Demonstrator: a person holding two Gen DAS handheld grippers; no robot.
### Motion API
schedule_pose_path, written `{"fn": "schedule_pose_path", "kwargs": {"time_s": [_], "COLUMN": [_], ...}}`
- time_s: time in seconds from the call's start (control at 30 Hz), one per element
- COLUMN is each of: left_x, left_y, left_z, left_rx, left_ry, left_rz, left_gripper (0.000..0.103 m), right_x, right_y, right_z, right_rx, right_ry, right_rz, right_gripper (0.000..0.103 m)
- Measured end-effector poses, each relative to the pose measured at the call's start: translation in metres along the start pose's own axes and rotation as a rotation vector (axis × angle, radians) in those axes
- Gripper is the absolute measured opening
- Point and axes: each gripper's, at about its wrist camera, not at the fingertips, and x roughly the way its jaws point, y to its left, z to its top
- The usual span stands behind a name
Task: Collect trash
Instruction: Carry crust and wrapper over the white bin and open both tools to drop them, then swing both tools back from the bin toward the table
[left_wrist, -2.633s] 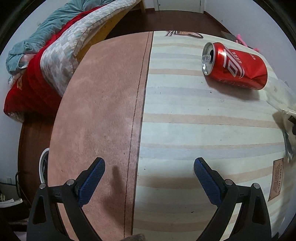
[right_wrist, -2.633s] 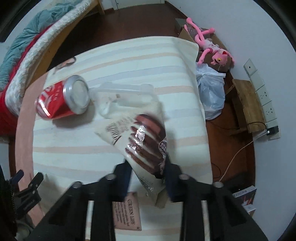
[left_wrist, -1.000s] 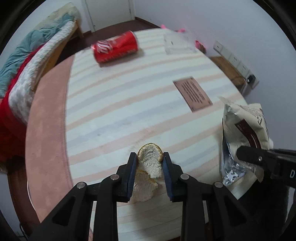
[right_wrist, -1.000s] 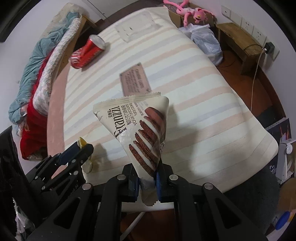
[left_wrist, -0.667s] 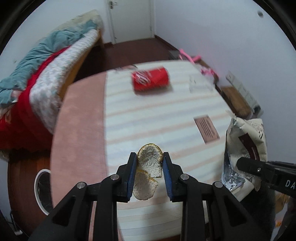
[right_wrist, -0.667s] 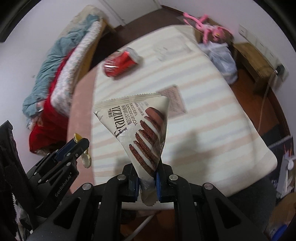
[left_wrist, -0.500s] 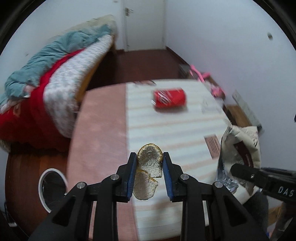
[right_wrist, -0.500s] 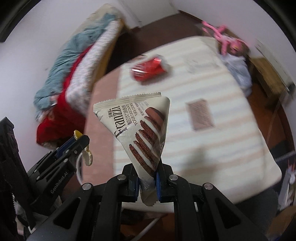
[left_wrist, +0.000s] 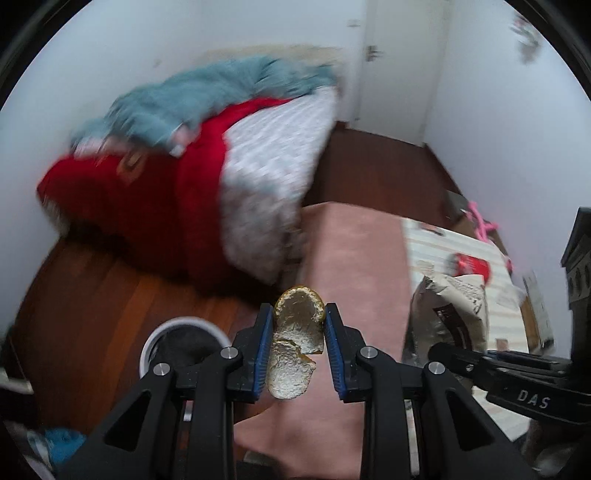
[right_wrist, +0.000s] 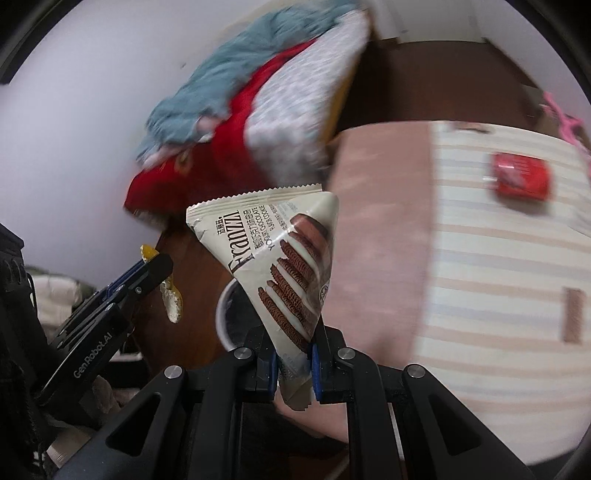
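Observation:
My left gripper (left_wrist: 298, 334) is shut on a pale orange peel (left_wrist: 295, 343), held in the air beside the table's pink end. A white-rimmed trash bin (left_wrist: 181, 345) stands on the wood floor below and to its left. My right gripper (right_wrist: 293, 363) is shut on a white cookie wrapper (right_wrist: 280, 254) with brown cookies printed on it. The bin (right_wrist: 231, 314) shows partly behind the wrapper. The wrapper (left_wrist: 448, 317) and right gripper also appear at the right of the left wrist view. A red soda can (right_wrist: 521, 181) lies on the striped tablecloth (right_wrist: 498, 277).
A bed with red, grey and teal bedding (left_wrist: 207, 162) stands beyond the table's left end. A brown label (right_wrist: 574, 314) is on the cloth. A pink plush toy (left_wrist: 480, 225) lies on the floor far right. Dark clutter (right_wrist: 44, 295) sits low at left.
Both grippers have swung left off the table toward the floor and bin, still holding the peel and the wrapper. The can and cloth have slid to the right of view.

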Motion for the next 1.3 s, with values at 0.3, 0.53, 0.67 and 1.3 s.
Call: {"fn": "schedule_pose_path", "kwargs": {"time_s": [0.3,0.53,0.67,1.3], "left_x": [0.089,0.172,0.209,0.186], "left_y": [0.192,0.270,0.290,0.306], "left_z": [-0.025,-0.057,-0.072,-0.107], "left_rx": [-0.370,-0.526,-0.574,-0.459], "left_ry": [0.230,0.419,0.488,0.457], "left_rz": [-0.010,-0.036,-0.043,0.273], "left_gripper": [0.024,0.024,0.024,0.101], "right_x": [0.185,0.307,0.354,0.382], "right_y": [0.079,0.089,0.091,0.101], "right_z": [0.006,0.002,0.000,-0.012], "right_rx": [-0.054,-0.034,-0.046,-0.284], "right_ry": [0.269,0.442,0.499,0.483], "right_rz": [0.027,-0.008,-0.041,-0.306], "right_gripper": [0.014,0.014,0.014,0.103]}}
